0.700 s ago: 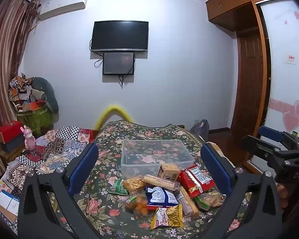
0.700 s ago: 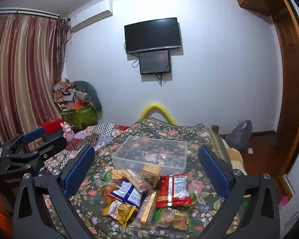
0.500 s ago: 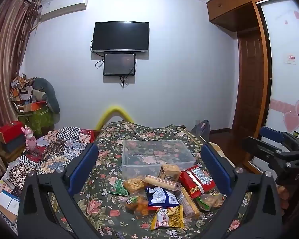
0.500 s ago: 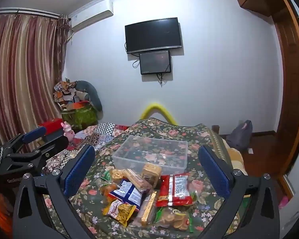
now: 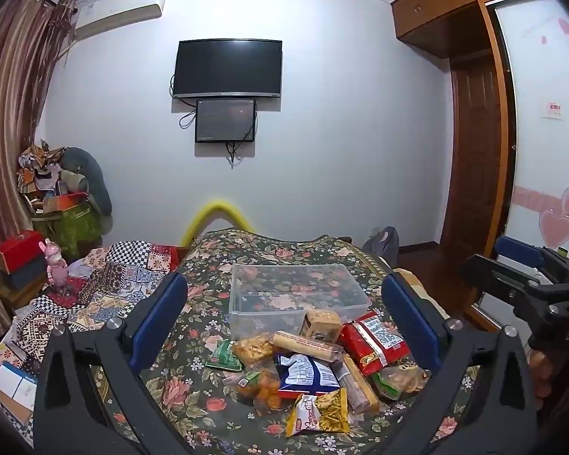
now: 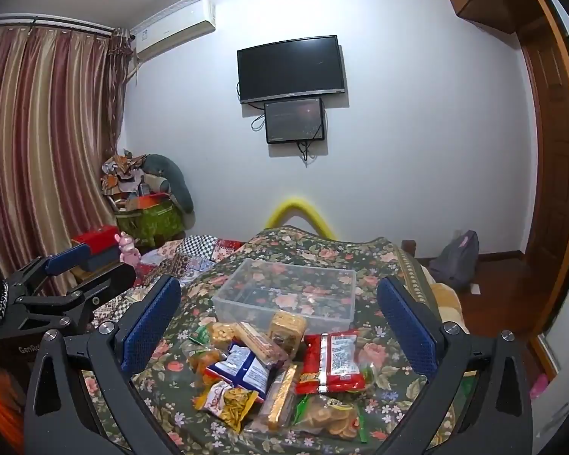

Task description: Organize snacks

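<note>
A pile of snack packets lies on the floral bedspread: a red packet point(image 5: 375, 339) point(image 6: 332, 358), a blue-and-white bag point(image 5: 307, 373) point(image 6: 241, 369), a yellow bag point(image 5: 318, 411) point(image 6: 227, 402) and a long biscuit roll point(image 5: 307, 345). Behind the pile stands an empty clear plastic bin point(image 5: 296, 297) point(image 6: 288, 292). My left gripper point(image 5: 284, 322) is open and empty, held above the pile. My right gripper point(image 6: 278, 320) is open and empty, also above the pile. Each gripper shows at the edge of the other's view.
The floral bedspread point(image 5: 223, 254) covers the bed. A patchwork quilt point(image 5: 106, 280) lies to the left. A pink toy point(image 5: 55, 261) and red box point(image 5: 17, 250) stand at the far left. A wooden door point(image 5: 474, 159) is on the right.
Both views have shifted very slightly; the grippers stay open and the snacks have not moved.
</note>
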